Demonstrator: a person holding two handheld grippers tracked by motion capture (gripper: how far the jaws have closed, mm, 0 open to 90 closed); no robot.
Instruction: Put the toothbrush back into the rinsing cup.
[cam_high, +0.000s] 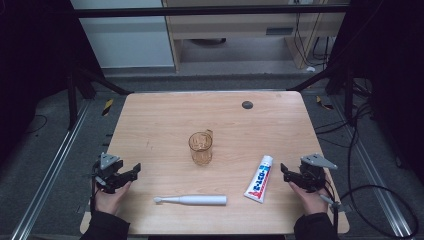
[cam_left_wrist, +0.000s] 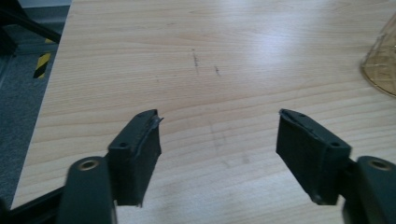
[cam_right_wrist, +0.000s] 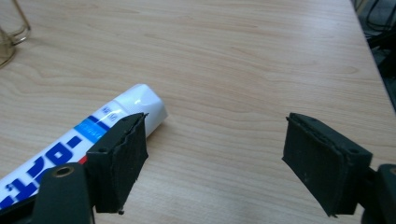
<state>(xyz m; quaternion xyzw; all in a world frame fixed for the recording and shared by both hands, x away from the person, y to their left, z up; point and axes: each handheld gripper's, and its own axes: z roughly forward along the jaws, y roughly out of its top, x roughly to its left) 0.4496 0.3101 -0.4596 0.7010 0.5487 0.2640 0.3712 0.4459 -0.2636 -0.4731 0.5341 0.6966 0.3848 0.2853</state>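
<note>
High view first: nearest the person's edge of the desk (cam_high: 150, 115), an electric toothbrush (cam_high: 192, 200) lies flat, its brush head toward the left. At the left edge, the left gripper (cam_high: 134, 171) rests in a hand with its jaws spread wide and nothing between them, well apart from the toothbrush. At the right edge, the right gripper (cam_high: 284, 171) also sits with its jaws spread and empty. Just beside it lies a toothpaste tube (cam_high: 259, 179), white with blue and red print, its cap end pointing away from the person. The right gripper view shows the tube (cam_right_wrist: 93, 135) lying beside and partly behind one jaw, not between them. Farther back, near the middle of the desk, an amber glass mug (cam_high: 201, 148) stands upright. Beyond it, close to the far edge, sits a small dark round cap (cam_high: 247, 105).
</note>
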